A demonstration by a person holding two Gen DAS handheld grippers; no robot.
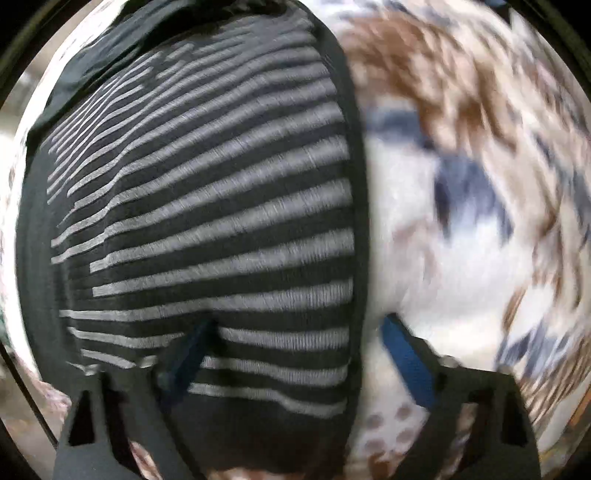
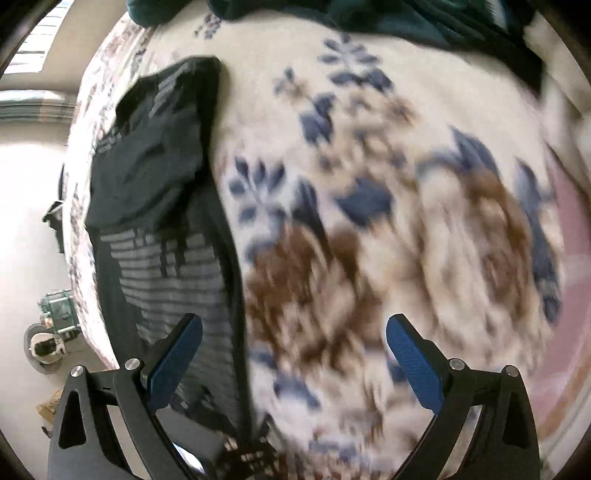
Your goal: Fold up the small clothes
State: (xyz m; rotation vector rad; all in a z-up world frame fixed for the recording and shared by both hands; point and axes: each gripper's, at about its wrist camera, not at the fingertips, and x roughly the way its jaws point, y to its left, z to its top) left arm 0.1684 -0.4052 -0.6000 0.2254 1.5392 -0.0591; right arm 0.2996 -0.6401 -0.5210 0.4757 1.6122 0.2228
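Two tools: left tool (image 1: 295, 354) and right tool (image 2: 295, 362), each with blue-padded fingers at the bottom of its own view.
Left tool: jaws parted, nothing pinched between the pads; its left pad (image 1: 184, 354) lies over the striped cloth, its right pad (image 1: 410, 362) over the blanket, so the garment's dark edge runs between them. Whether either pad touches the cloth, I cannot tell.
Right tool: spread wide and released, holding nothing; left pad (image 2: 173, 365) in front of the garment, right pad (image 2: 413, 365) in front of the blanket.
Garment: dark striped garment (image 1: 207, 206) with grey bands and a plain dark border, filling the left half of the left wrist view; in the right wrist view it sits at centre left (image 2: 162, 221), a plain dark layer lying over its upper part.
Bedding: floral blanket (image 2: 369, 221), cream with blue leaves and brown flowers, lying under the garment and filling the right side of both views, blurred.
Upper edge, right wrist view: dark teal fabric (image 2: 406, 18) lying on the blanket.
Far left, right wrist view: pale floor (image 2: 26, 206) with small objects too unclear to name.
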